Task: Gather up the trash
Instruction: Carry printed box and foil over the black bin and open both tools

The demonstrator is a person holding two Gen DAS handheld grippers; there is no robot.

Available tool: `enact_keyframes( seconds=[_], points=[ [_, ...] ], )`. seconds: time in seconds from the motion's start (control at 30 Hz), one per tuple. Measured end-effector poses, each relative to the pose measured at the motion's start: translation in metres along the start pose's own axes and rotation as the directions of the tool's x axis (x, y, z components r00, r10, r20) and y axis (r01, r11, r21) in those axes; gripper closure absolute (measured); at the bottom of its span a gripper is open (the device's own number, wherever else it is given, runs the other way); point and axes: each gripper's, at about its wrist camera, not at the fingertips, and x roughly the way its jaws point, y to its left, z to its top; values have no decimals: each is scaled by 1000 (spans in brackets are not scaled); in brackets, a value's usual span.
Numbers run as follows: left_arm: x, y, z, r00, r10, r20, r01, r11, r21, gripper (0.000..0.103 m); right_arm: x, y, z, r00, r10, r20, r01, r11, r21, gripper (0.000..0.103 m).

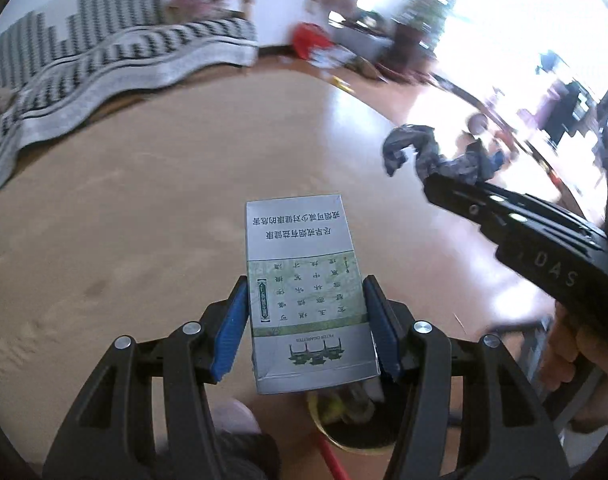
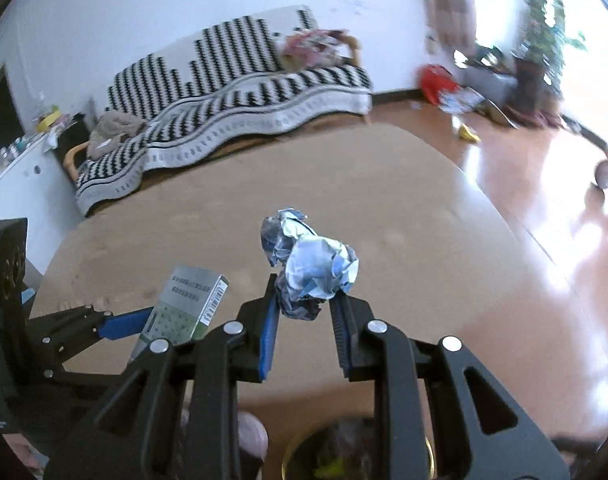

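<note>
Blue pads (image 1: 230, 332) on the left gripper (image 1: 305, 328) squeeze a flat cigarette box (image 1: 304, 280) from both sides, so that claw is pinching the box and holding it up in the air over a big tan table (image 1: 144, 200). The right gripper (image 2: 305, 320) is nearly pressed together and pinches a crumpled ball of shiny paper (image 2: 311, 268), also up in the air above the table. Both pieces of trash are picked up, so the grabbing part looks done. What seems to be left is dropping them. Just below both claws sits a round bin (image 1: 355, 432) with a gold rim, and some trash is already inside it. The left view shows the box from the front with its printed words, and it shows the right gripper from the side with a hand (image 1: 567, 352) holding it. The right view shows the side of the box with a bar code, which the left view does not show. It also shows more of the room: a striped sofa (image 2: 240, 92), a white cabinet (image 2: 24, 184) and a green plant (image 2: 543, 12).
</note>
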Motion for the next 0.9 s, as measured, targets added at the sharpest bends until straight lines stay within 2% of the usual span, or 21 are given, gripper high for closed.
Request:
enact_keyframes(
  seconds=[0.13, 0.23, 0.27, 0.33, 0.47, 0.53, 0.63, 0.83, 0.9],
  points=[
    [19, -52, -54, 991, -80, -105, 86, 995, 57, 47, -25, -37, -69, 998, -26, -53, 31, 996, 89, 78],
    [54, -74, -96, 973, -84, -213, 107, 989, 99, 47, -22, -71, -131, 992, -17, -125, 43, 976, 214, 78],
    [72, -81, -112, 965, -69, -252, 103, 987, 126, 47, -11, -85, -160, 985, -13, -174, 61, 960, 273, 78],
    [102, -87, -131, 952, -39, -303, 95, 981, 171, 47, 10, -106, -197, 969, 16, -247, 77, 928, 364, 78],
    [151, -78, -160, 914, -46, -403, 100, 989, 112, 47, 42, -128, -245, 940, 54, -337, 115, 880, 461, 78],
    [159, -76, -167, 903, -51, -426, 105, 989, 104, 47, 47, -132, -253, 931, 51, -362, 128, 881, 456, 78],
    [164, -78, -164, 901, -54, -431, 111, 988, 110, 47, 50, -138, -259, 923, 44, -381, 145, 880, 452, 78],
    [166, -73, -161, 895, -58, -443, 118, 987, 109, 47, 62, -137, -244, 917, 40, -398, 161, 874, 459, 76],
    [167, -81, -156, 898, -34, -439, 98, 987, 124, 45, 67, -139, -241, 914, 58, -401, 157, 862, 482, 52]
  ],
)
